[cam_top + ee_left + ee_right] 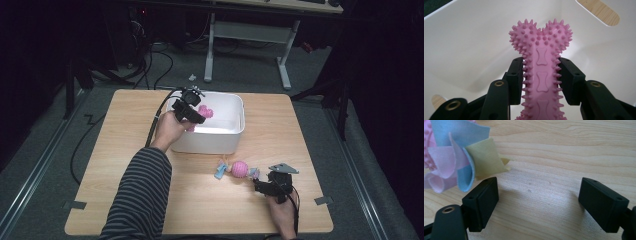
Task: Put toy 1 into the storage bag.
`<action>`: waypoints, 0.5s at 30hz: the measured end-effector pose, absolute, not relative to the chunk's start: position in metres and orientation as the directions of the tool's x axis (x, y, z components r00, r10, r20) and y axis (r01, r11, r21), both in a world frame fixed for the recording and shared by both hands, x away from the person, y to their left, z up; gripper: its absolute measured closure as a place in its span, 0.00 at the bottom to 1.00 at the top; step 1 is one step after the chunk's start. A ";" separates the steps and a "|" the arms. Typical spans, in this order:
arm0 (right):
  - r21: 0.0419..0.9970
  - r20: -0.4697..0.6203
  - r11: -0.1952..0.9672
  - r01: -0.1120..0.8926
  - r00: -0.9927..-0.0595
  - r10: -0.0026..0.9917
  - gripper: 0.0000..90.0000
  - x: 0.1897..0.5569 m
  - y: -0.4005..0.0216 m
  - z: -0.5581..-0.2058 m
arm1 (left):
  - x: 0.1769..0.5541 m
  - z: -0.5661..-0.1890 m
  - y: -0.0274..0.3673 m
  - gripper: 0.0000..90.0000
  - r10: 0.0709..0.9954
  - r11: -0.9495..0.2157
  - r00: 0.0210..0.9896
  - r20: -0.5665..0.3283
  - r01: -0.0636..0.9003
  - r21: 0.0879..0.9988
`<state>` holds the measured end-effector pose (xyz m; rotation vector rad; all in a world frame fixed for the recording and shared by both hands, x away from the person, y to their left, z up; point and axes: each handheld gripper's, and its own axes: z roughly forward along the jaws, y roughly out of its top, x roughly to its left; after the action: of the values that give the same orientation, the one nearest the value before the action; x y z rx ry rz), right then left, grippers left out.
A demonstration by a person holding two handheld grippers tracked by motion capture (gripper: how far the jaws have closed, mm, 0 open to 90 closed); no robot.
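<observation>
A pink spiky bone-shaped toy [541, 65] sits clamped between the jaws of my left gripper [541, 75], held over the inside of the white bin [469, 45]. From the high view the left gripper [194, 113] hovers above the bin [225, 142] at its left side, the pink bone [206, 111] poking out. A pink ball toy with pastel ribbon tails [239, 169] lies on the table in front of the bin. My right gripper [258, 184] stands open just right of it, its jaws wide apart beside the ribbon loops [461, 162], with nothing between them.
The wooden table [150, 200] has bare wood at front left and far right. The bin's oval handle slot [599, 11] shows wood through it. Desk legs and cables stand on the floor beyond the table.
</observation>
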<state>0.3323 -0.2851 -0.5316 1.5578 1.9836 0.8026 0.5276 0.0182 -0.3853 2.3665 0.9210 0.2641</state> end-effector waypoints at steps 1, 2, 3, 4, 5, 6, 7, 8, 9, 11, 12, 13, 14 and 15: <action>0.707 -0.020 0.176 0.685 -0.229 0.973 0.18 0.332 -0.285 -0.532 | 0.528 -0.385 0.018 0.64 0.670 -0.593 0.742 -0.025 0.555 0.583; 0.707 -0.020 0.176 0.685 -0.229 0.973 0.18 0.332 -0.285 -0.532 | 0.528 -0.386 0.018 0.64 0.668 -0.597 0.743 -0.024 0.555 0.580; 0.707 -0.020 0.176 0.685 -0.229 0.973 0.18 0.332 -0.285 -0.532 | 0.528 -0.386 0.018 0.64 0.668 -0.597 0.743 -0.024 0.555 0.580; 0.707 -0.020 0.176 0.685 -0.229 0.973 0.18 0.332 -0.285 -0.532 | 0.528 -0.387 0.018 0.63 0.671 -0.594 0.741 -0.024 0.557 0.580; 0.707 -0.020 0.176 0.686 -0.229 0.973 0.18 0.332 -0.285 -0.532 | 0.527 -0.386 0.019 0.62 0.672 -0.589 0.740 -0.028 0.557 0.585; 0.707 -0.020 0.176 0.685 -0.229 0.973 0.18 0.332 -0.285 -0.532 | 0.527 -0.385 0.019 0.60 0.673 -0.586 0.739 -0.030 0.557 0.589; 0.707 -0.020 0.176 0.685 -0.229 0.973 0.18 0.332 -0.285 -0.532 | 0.527 -0.384 0.020 0.57 0.676 -0.584 0.736 -0.026 0.557 0.591; 0.707 -0.020 0.176 0.685 -0.229 0.973 0.18 0.332 -0.285 -0.532 | 0.527 -0.384 0.020 0.55 0.676 -0.584 0.736 -0.026 0.557 0.591; 0.707 -0.020 0.176 0.685 -0.229 0.973 0.18 0.332 -0.285 -0.532 | 0.526 -0.383 0.021 0.55 0.680 -0.580 0.733 -0.023 0.557 0.594; 0.706 -0.020 0.176 0.686 -0.229 0.973 0.18 0.332 -0.285 -0.532 | 0.525 -0.381 0.023 0.52 0.685 -0.571 0.728 -0.017 0.552 0.607; 0.706 -0.019 0.176 0.687 -0.229 0.973 0.18 0.332 -0.285 -0.531 | 0.523 -0.378 0.025 0.52 0.688 -0.563 0.726 -0.016 0.548 0.618; 0.706 -0.019 0.176 0.686 -0.230 0.973 0.18 0.332 -0.285 -0.532 | 0.522 -0.377 0.026 0.50 0.690 -0.557 0.723 -0.017 0.546 0.625; 0.706 -0.019 0.176 0.686 -0.230 0.973 0.18 0.332 -0.285 -0.532 | 0.521 -0.375 0.028 0.47 0.691 -0.552 0.723 -0.017 0.543 0.633; 0.706 -0.019 0.176 0.686 -0.230 0.973 0.18 0.332 -0.285 -0.532 | 0.519 -0.373 0.030 0.47 0.692 -0.547 0.722 -0.017 0.539 0.641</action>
<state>0.3322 -0.2848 -0.5315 1.5584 1.9859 0.8031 0.5187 0.0300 -0.3727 2.2904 0.9284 0.3142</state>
